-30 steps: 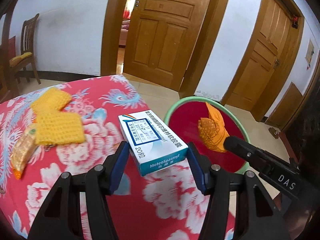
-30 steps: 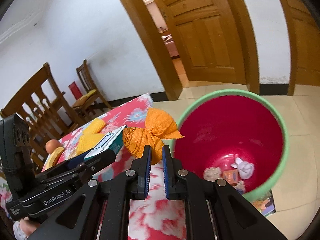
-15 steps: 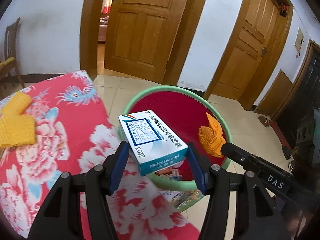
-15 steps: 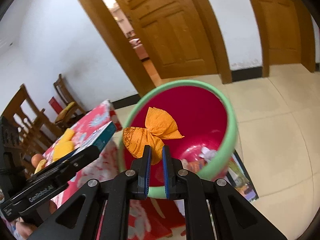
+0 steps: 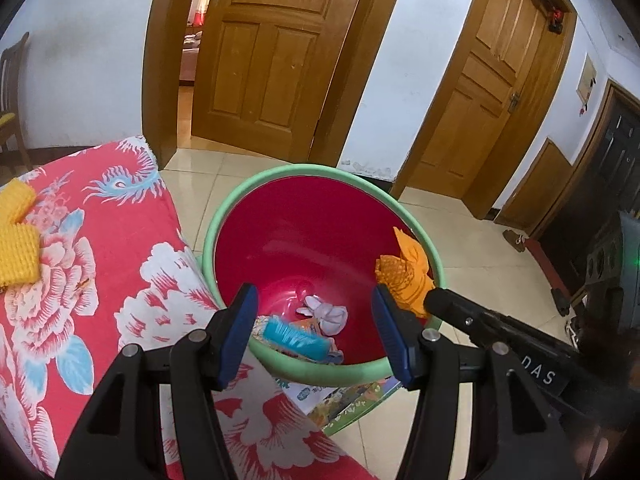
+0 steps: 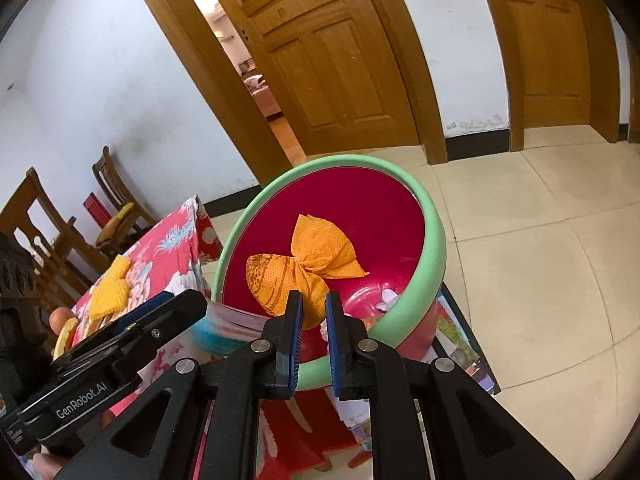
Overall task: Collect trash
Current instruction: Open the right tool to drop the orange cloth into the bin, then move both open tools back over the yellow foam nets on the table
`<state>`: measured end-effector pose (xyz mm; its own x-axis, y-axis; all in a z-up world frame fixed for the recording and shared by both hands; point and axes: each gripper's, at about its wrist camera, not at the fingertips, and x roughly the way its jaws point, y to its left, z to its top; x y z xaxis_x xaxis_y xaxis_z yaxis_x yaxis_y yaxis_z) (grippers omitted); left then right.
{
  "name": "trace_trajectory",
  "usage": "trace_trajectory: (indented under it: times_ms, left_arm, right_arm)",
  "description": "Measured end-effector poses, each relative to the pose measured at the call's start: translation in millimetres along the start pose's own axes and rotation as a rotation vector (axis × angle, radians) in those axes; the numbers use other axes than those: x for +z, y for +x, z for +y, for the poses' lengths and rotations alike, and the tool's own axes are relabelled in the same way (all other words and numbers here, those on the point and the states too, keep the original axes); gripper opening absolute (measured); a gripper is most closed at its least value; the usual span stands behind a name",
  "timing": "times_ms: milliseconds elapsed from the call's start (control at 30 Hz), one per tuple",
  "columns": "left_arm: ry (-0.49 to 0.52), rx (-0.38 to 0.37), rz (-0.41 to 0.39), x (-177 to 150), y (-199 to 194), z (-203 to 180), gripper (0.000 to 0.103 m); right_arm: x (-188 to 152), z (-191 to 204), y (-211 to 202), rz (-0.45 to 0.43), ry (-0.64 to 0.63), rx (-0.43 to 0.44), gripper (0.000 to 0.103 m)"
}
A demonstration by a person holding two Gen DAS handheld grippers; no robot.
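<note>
A: Where did the left gripper (image 5: 314,330) stand at that moment?

B: Over the green-rimmed red bin (image 5: 428,240), its jaws parted about halfway with nothing between them. The blue and white box (image 5: 294,338) that it had carried half a second before was blurred below it, inside the near rim of the bin.

A: And the right gripper (image 6: 313,318)?

B: Nearly closed, its blue pads pinching the lower end of the orange wrapper (image 6: 304,268), which was twisted like a bow. The wrapper hung above the mouth of the bin, well inside the rim.

A: Anything already in the bin?

B: A crumpled white tissue (image 5: 326,312) lay at the bottom, with some coloured scraps beside it that were too small to make out.

A: What about the worktop?

B: Its red floral cloth (image 5: 100,260) sat just left of the bin, touching it as far as I could tell. A yellow knitted cloth (image 5: 16,248) lay on it at the far left edge, well apart from both grippers. The bin stood on the tiled floor (image 6: 540,260).
</note>
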<state>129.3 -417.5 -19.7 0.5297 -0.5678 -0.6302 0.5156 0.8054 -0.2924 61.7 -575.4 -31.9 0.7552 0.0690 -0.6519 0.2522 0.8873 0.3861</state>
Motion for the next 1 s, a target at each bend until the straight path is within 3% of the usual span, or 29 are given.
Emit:
trace_trajectory:
  times_ms: [167,700,900,1000]
  left_arm:
    - [-0.019,-0.011,-0.004,-1.3,-1.5,3.8,0.068]
    - [0.002,0.046,-0.015,-3.9,-7.2,-3.8,0.073]
    - [0.017,0.063,-0.027,-4.7,-10.1,-7.2,0.073]
    - [0.03,0.067,-0.025,-5.2,-9.6,-9.9,0.073]
  right_arm:
    - [-1.0,-0.4,2.8,0.015,-0.006,-0.008,0.013]
    - [-1.6,4.9,12.7,0.015,-0.051,-0.058,0.017]
    - [-2.5,4.6,20.8,0.04,-0.054,-0.065,0.027]
    - [-2.7,2.7,17.0,0.025,-0.051,-0.068,0.047]
